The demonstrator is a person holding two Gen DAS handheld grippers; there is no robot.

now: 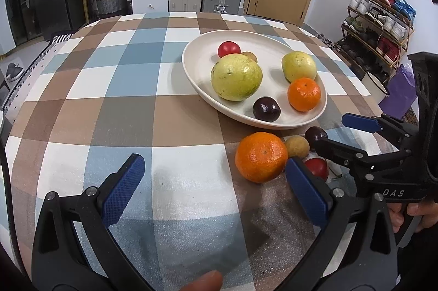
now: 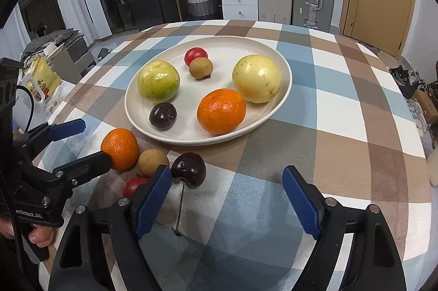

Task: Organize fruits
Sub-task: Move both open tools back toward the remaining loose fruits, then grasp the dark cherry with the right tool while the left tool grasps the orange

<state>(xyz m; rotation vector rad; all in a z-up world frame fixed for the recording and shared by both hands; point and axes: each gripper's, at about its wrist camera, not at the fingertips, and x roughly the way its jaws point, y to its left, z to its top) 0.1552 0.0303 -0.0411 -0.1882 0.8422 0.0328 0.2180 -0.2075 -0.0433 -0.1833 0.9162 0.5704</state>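
loose fruit: we see orange (image 2: pixel 119 149), longan (image 2: pixel 152 162), cherry (image 2: pixel 189 169), small tomato (image 2: pixel 134 186) clustered lower left, just off plate (image 2: pixel 282 66) | plate holds six fruits, likely the sorting target | right gripper (image 2: pixel 227 204) wide, empty, beside cherry | left gripper (image 1: pixel 210 189) wide, empty, beside orange

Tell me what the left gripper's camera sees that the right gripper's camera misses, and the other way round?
Only the left wrist view shows the shoe rack beside the table and a purple bag.

Only the right wrist view shows the dark cherry's long stem, a yellow packet off the table's left edge, and the small brown fruit on the plate in full.

Both show the white plate with two green fruits, an orange, a red fruit and a dark one, the loose orange on the checked cloth, and both grippers open, the left gripper and the right gripper.
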